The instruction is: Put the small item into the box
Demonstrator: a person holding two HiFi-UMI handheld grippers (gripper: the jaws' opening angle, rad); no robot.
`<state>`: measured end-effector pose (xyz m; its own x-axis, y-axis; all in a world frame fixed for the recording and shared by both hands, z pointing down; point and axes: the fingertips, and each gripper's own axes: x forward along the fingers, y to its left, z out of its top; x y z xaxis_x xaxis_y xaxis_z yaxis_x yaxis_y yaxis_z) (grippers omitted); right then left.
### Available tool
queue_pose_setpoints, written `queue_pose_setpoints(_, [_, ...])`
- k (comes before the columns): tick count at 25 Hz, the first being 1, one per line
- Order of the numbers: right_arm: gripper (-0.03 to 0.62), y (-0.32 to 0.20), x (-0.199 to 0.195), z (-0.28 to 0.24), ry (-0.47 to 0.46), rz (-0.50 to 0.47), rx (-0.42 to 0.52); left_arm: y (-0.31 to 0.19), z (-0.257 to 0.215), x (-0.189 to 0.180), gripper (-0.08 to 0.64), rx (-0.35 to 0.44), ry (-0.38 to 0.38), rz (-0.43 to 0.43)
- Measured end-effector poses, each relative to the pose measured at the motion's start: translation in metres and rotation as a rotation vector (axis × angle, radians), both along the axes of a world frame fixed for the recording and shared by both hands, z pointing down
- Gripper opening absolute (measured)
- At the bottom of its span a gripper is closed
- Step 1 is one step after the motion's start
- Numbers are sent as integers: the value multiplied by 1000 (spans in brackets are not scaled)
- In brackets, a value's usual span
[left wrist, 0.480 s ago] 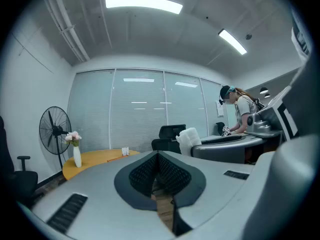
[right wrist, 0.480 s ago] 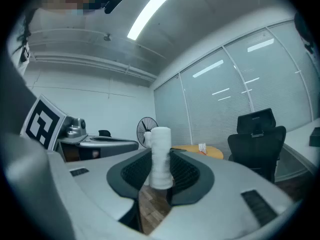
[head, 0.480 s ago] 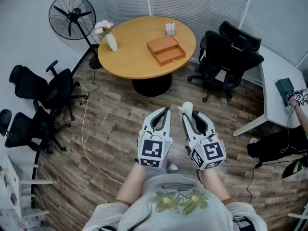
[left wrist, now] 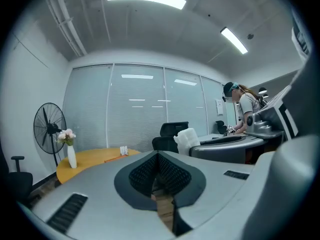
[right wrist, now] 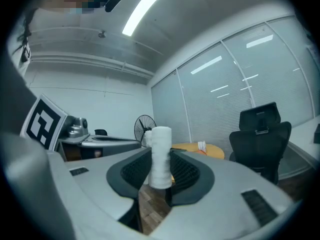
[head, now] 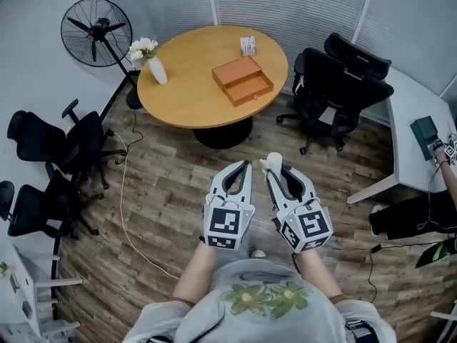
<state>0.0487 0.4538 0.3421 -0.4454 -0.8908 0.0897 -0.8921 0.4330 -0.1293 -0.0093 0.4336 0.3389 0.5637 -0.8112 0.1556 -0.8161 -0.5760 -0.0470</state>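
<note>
- Gripping the small white item point(head: 274, 162) upright in the right claw point(head: 275, 170), pads pressed on two sides of it near the tips, with its top end poking above the jaws.
- Probably pinched low and carried level like this to stop it slipping on the way, and to leave its body free for lowering into the box.
- Clenched on nothing at the left claw point(head: 243, 167), pads meeting. Held just beside the right one, seemingly parked out of the way with no job yet.
- Nothing placed so far: standing on the wooden floor point(head: 164, 191), well apart from the round tabletop point(head: 186, 91) that carries the orange box point(head: 242, 80).
- Seen from the head view, box ahead and slightly left of the right claw's tips, across open floor. Seen from the right gripper view, tabletop low behind the item point(right wrist: 161, 156).
</note>
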Motion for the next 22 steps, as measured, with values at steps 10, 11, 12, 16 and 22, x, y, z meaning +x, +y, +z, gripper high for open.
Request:
queue_pose_setpoints(10, [121, -125, -30, 20, 35, 9, -30, -127, 30, -27, -5, -55, 5, 30])
queue_pose_setpoints(11, [121, -139, -32, 19, 40, 12, -29, -141, 30, -30, -5, -54, 3, 36])
queue_pose_setpoints(12, [123, -152, -35, 17, 44, 17, -27, -156, 28, -32, -5, -49, 3, 42])
queue_pose_setpoints(16, [121, -204, -40, 12, 61, 48, -24, -209, 21, -44, -5, -32, -2, 66])
queue_pose_setpoints(22, [123, -257, -49, 19, 74, 101, -33, -263, 38, -70, -6, -66, 4, 52])
